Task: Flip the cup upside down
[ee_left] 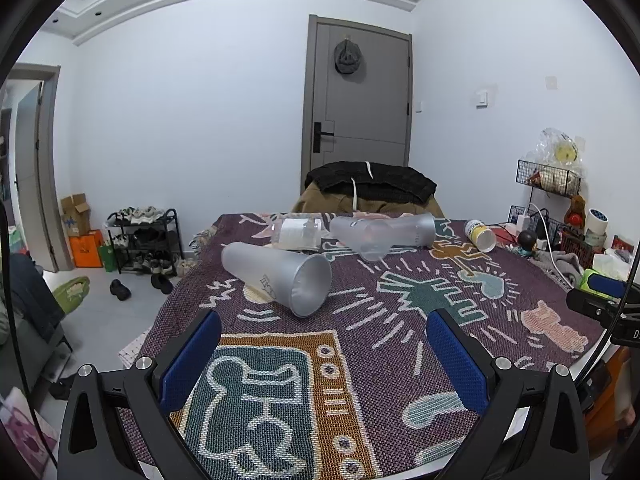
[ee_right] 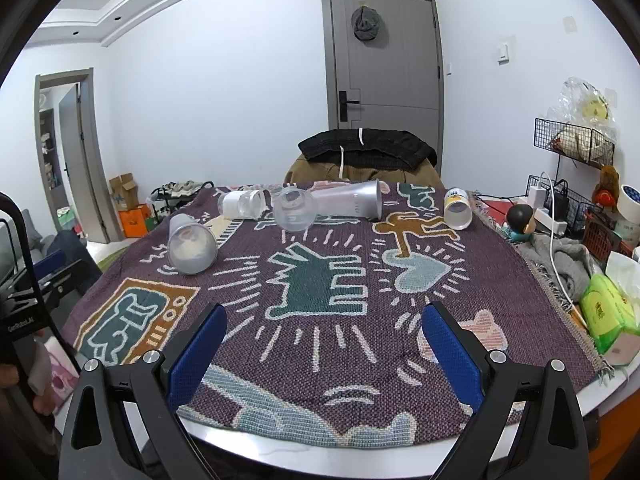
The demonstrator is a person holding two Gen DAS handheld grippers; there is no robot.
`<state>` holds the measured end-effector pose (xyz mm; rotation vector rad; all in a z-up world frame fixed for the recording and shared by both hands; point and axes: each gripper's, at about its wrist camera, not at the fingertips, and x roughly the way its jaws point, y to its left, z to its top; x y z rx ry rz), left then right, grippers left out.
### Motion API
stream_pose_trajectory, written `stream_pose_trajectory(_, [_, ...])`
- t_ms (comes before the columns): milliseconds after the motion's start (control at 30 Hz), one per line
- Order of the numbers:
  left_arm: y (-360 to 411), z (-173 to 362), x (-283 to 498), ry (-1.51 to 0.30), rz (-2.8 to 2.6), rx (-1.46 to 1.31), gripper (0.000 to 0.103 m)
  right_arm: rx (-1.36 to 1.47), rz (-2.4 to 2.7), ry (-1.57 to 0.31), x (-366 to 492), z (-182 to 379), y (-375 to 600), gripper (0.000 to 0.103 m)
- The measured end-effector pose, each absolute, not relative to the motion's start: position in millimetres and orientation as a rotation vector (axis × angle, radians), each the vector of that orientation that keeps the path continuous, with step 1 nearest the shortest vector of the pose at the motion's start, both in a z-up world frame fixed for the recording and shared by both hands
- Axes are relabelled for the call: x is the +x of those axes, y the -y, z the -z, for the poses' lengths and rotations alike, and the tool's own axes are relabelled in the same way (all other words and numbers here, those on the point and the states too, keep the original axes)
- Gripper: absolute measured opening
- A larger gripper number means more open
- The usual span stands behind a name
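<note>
Several cups lie on their sides on a patterned woven cloth [ee_left: 360,360] [ee_right: 320,344]. The nearest is a tall frosted cup [ee_left: 276,274] [ee_right: 191,246], its mouth turned toward me. Further back lie a clear cup with a white label [ee_left: 298,232] [ee_right: 242,203], a small clear cup [ee_left: 374,242] [ee_right: 294,208], another tall frosted cup [ee_left: 404,230] [ee_right: 352,199] and a small yellow-and-white cup [ee_left: 481,235] [ee_right: 457,208]. My left gripper [ee_left: 324,330] is open and empty just in front of the nearest frosted cup. My right gripper [ee_right: 324,320] is open and empty over the cloth's middle.
A chair draped with dark clothes [ee_left: 370,184] [ee_right: 366,148] stands behind the table. Clutter lines the right edge: a green tissue pack [ee_right: 608,312], grey cloth [ee_right: 564,260], cables, a figurine [ee_right: 520,220] and wire baskets [ee_right: 574,140]. A shoe rack [ee_left: 146,240] stands on the floor left.
</note>
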<state>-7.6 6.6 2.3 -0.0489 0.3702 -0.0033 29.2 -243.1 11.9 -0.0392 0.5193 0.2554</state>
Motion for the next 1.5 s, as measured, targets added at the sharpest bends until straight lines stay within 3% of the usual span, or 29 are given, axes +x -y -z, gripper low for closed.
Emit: stream_pose_trajectory(1500, [-22, 1, -1, -0.377, -0.041, -0.069, 0.103, -0.099, -0.254, -0.533, 53, -19, 232, 0.098])
